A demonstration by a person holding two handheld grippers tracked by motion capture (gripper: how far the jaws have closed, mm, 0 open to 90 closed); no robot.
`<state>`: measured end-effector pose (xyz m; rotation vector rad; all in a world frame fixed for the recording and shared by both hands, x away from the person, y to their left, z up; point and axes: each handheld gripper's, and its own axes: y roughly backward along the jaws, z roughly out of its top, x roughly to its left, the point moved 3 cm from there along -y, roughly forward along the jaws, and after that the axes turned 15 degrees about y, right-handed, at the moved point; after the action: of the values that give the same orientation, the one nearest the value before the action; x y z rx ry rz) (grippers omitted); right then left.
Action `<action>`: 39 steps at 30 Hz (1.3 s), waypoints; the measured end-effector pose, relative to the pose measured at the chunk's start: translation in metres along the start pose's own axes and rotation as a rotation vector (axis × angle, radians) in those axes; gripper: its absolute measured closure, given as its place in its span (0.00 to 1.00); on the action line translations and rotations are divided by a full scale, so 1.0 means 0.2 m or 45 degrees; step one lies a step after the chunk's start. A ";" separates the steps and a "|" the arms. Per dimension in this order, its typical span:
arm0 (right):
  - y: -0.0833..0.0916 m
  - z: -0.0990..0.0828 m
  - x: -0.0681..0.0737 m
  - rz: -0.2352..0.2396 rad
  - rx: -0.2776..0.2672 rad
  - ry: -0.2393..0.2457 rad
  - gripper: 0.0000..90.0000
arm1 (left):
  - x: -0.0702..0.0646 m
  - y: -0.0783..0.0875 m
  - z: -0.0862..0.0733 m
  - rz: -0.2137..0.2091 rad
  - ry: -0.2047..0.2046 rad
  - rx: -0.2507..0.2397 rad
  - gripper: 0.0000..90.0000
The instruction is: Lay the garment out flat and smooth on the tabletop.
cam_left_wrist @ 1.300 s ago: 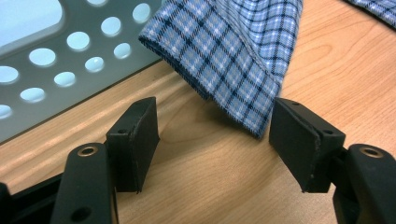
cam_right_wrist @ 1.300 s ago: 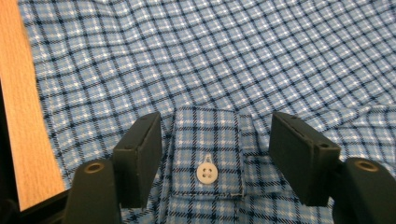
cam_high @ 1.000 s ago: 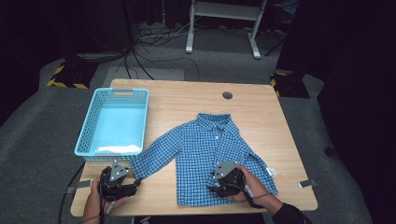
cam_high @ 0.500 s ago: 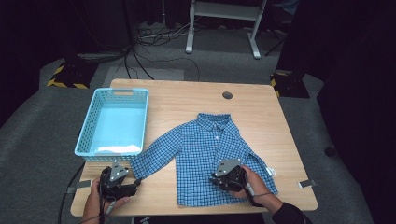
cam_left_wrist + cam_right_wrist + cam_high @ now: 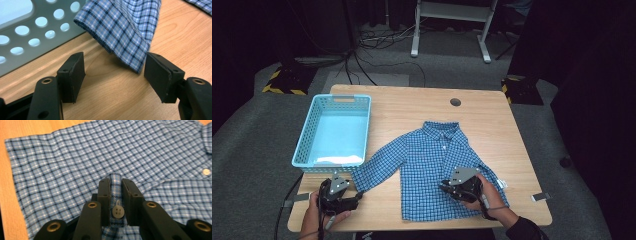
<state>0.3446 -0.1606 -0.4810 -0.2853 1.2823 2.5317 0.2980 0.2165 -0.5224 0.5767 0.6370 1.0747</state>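
A blue plaid shirt [image 5: 432, 160] lies spread flat on the wooden table [image 5: 492, 125], collar away from me. My right gripper [image 5: 446, 189] rests on its lower right part. Its jaws have just been closing and are now shut on a fold of the cloth [image 5: 115, 182], with a grey button [image 5: 118, 212] between them. My left gripper [image 5: 356, 196] sits at the table's near left, open. The end of the shirt's sleeve [image 5: 125, 42] lies just ahead of its pads [image 5: 75, 72], and neither pad touches it.
A light blue perforated basket [image 5: 302, 150] stands at the left of the table, and its wall [image 5: 25, 37] is close beside my left gripper. A round cable hole [image 5: 455, 102] is at the table's far side. Cables and a white frame are on the floor beyond.
My right hand has shifted a little on the shirt's lower right part. The left gripper and the shirt lie as before.
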 end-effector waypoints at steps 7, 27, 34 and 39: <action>0.05 -0.01 -0.04 -0.050 -0.020 -0.024 0.87 | 0.00 0.00 0.00 -0.001 -0.001 0.000 0.36; 0.29 -0.19 -0.27 -0.280 -0.059 -0.194 0.87 | 0.00 0.00 0.00 -0.001 -0.001 -0.001 0.37; 0.31 -0.26 -0.31 -0.314 -0.041 -0.239 0.87 | 0.00 0.00 0.00 -0.002 -0.002 -0.001 0.37; 0.33 -0.30 -0.33 -0.334 -0.024 -0.256 0.87 | 0.00 0.00 0.00 -0.002 -0.002 -0.001 0.37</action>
<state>0.3878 -0.2562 -0.4463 -0.1837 1.0696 2.2864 0.2981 0.2165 -0.5225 0.5762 0.6359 1.0725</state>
